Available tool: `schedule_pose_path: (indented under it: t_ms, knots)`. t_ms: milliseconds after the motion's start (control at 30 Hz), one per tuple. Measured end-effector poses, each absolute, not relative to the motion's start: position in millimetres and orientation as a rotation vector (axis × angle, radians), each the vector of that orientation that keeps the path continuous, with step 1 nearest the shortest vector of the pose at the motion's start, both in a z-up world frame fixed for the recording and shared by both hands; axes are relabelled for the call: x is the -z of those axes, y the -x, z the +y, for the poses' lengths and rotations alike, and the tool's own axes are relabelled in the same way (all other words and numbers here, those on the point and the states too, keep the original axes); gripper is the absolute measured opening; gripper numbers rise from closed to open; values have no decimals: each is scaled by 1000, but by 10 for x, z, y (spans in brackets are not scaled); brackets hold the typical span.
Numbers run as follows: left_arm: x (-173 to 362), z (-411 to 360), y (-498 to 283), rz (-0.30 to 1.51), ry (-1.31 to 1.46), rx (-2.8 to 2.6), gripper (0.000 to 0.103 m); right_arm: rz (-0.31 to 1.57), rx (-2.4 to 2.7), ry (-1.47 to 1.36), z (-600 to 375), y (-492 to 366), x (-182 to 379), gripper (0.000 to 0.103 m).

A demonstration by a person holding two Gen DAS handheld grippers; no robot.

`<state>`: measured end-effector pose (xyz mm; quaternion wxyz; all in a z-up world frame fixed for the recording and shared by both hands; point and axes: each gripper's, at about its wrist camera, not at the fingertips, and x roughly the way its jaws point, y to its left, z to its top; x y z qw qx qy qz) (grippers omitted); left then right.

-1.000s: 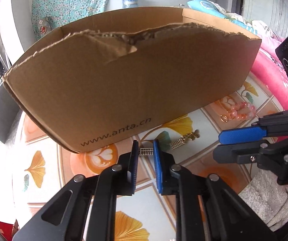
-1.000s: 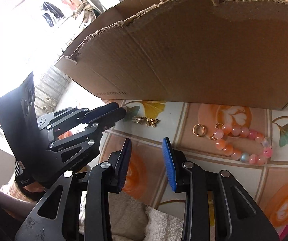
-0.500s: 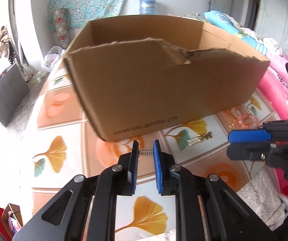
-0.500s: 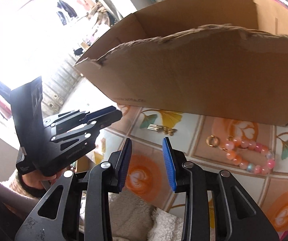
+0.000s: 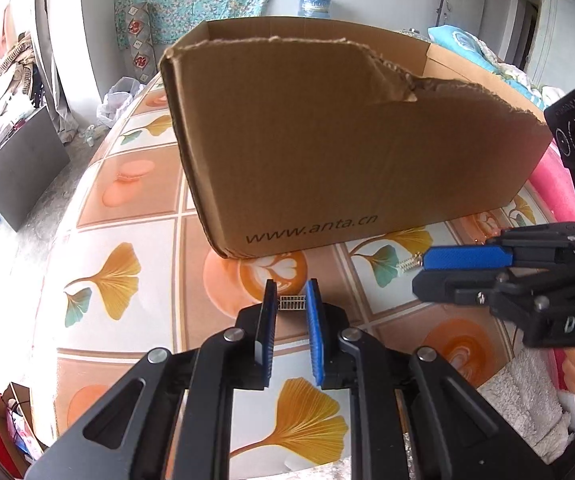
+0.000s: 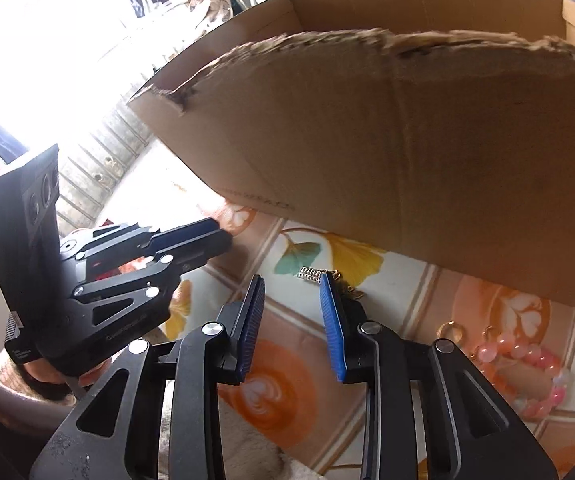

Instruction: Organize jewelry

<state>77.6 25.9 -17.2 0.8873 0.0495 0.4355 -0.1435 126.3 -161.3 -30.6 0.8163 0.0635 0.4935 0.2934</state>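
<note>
My left gripper [image 5: 292,302] is shut on a small silver earring [image 5: 292,303] and holds it above the patterned tablecloth [image 5: 127,208], in front of the near left corner of a torn cardboard box [image 5: 347,152]. My right gripper [image 6: 292,312] is open and empty, low over the cloth. A second silver and gold earring [image 6: 311,273] lies on the cloth just past its fingertips and shows in the left wrist view [image 5: 409,263]. A pink bead bracelet [image 6: 527,376] and a gold ring [image 6: 449,329] lie to the right. The box [image 6: 427,140] stands behind them.
The right gripper's body [image 5: 527,280] fills the right side of the left wrist view. The left gripper's body [image 6: 99,280] fills the left side of the right wrist view. A white fluffy towel [image 5: 527,400] lies at the table's near edge. The table drops off on the left.
My left gripper has risen and swung left with the earring, from the box's front face to its left corner. My right gripper has moved forward, closer to the earring on the cloth.
</note>
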Motion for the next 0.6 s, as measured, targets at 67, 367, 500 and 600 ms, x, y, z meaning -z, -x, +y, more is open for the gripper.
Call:
schedule_pose_path:
  t_ms: [67, 367, 500, 600]
  knots:
    - [175, 276, -768, 904, -101, 302, 14, 1047, -589, -128, -1666, -1275, 275, 28]
    - [187, 316, -795, 899, -94, 309, 14, 1047, -510, -101, -1988, -1235, 196, 29]
    - [186, 317, -796, 899, -93, 306, 14, 1011, -506, -42, -1882, -1205, 142, 29]
    - [182, 315, -790, 899, -94, 306, 14, 990, -515, 3, -1813, -1205, 109, 29]
